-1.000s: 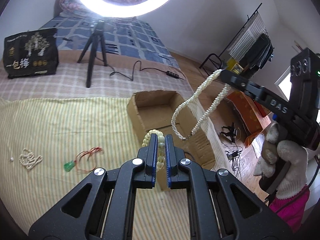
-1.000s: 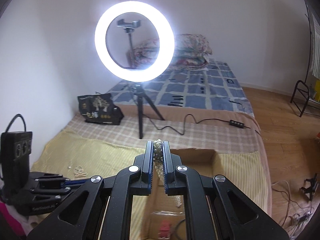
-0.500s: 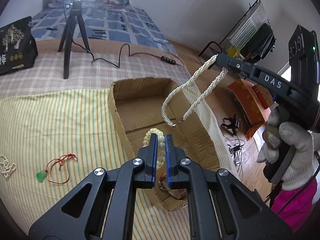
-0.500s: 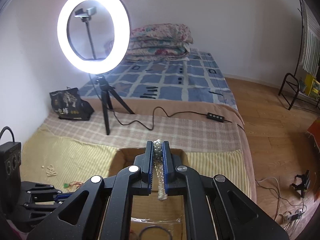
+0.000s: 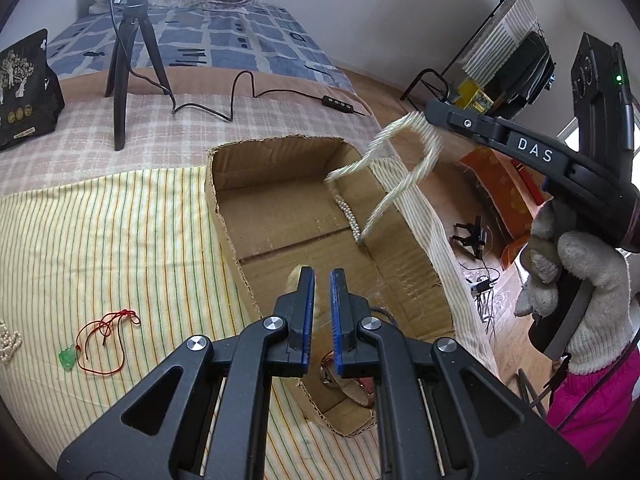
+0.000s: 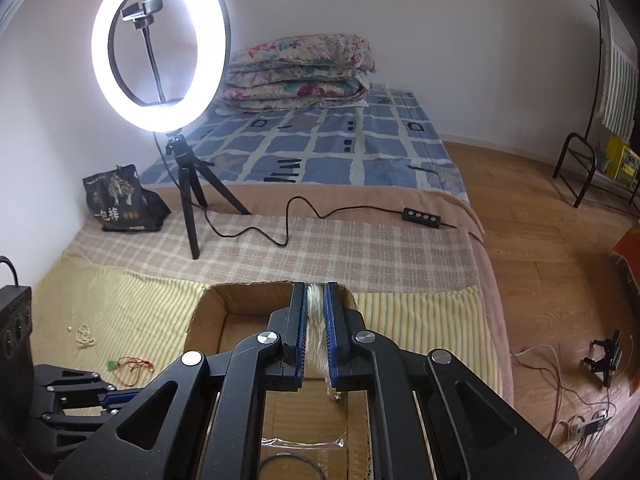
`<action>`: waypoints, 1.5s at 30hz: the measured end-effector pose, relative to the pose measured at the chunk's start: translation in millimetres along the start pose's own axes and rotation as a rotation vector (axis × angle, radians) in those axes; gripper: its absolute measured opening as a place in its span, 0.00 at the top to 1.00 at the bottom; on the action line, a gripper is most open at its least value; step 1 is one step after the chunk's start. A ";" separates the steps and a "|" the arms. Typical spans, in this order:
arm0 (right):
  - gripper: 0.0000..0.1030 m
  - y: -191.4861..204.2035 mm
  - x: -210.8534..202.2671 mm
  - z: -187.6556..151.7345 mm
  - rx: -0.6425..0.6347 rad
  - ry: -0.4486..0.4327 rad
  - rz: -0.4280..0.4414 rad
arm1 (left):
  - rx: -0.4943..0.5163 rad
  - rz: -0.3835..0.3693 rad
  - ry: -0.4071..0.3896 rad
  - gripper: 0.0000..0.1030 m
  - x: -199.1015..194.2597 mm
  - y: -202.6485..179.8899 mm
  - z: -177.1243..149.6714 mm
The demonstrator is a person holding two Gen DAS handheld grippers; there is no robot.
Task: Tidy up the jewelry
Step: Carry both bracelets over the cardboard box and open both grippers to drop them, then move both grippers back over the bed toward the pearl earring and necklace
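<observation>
A cardboard box (image 5: 224,216) lies open on the striped yellow cloth; it also shows in the right wrist view (image 6: 200,316). My left gripper (image 5: 321,280) is over the box with its jaws parted, and a blurred cream bead bracelet (image 5: 296,276) is dropping from between them. My right gripper (image 6: 316,300) has its jaws parted too. The white pearl necklace (image 5: 384,200) is blurred, sliding out of it, with its lower end on the box floor. In the right wrist view the necklace (image 6: 315,320) is a streak between the fingers.
A red cord with a green pendant (image 5: 100,340) and a small pearl strand (image 5: 8,340) lie on the cloth left of the box. A ring light on a tripod (image 6: 160,52), its cable (image 6: 304,208) and a black bag (image 6: 120,200) stand further back. The bed edge drops to the floor on the right.
Both grippers moved over the box and lower. Both sets of jaws have parted. The bracelet and the pearl necklace are slipping out into the box.
</observation>
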State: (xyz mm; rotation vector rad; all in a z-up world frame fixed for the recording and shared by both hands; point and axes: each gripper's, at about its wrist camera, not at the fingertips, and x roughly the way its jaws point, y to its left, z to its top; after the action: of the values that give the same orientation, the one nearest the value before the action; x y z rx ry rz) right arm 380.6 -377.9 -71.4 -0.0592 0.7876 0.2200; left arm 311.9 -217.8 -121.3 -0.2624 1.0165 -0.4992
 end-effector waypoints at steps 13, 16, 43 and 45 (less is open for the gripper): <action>0.63 14.2 -9.8 -4.4 -0.013 0.004 -0.019 | 0.023 0.031 -0.007 0.78 -15.8 2.7 -4.4; 0.63 20.8 -13.8 -7.0 -0.015 0.011 -0.020 | 0.031 0.042 -0.012 0.78 -24.9 5.4 -6.1; 0.23 149.1 -54.1 -71.1 0.023 0.070 0.091 | -0.018 0.314 -0.177 0.78 -185.1 162.3 -31.3; 0.23 156.1 -51.6 -79.5 0.040 0.089 0.103 | -0.035 0.307 -0.171 0.78 -189.8 173.7 -31.9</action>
State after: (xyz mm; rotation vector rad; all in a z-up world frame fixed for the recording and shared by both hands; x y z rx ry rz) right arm 256.0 -245.4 -86.4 0.0091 0.8844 0.3008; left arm 251.1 29.2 -71.6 -0.1729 0.8791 -0.1775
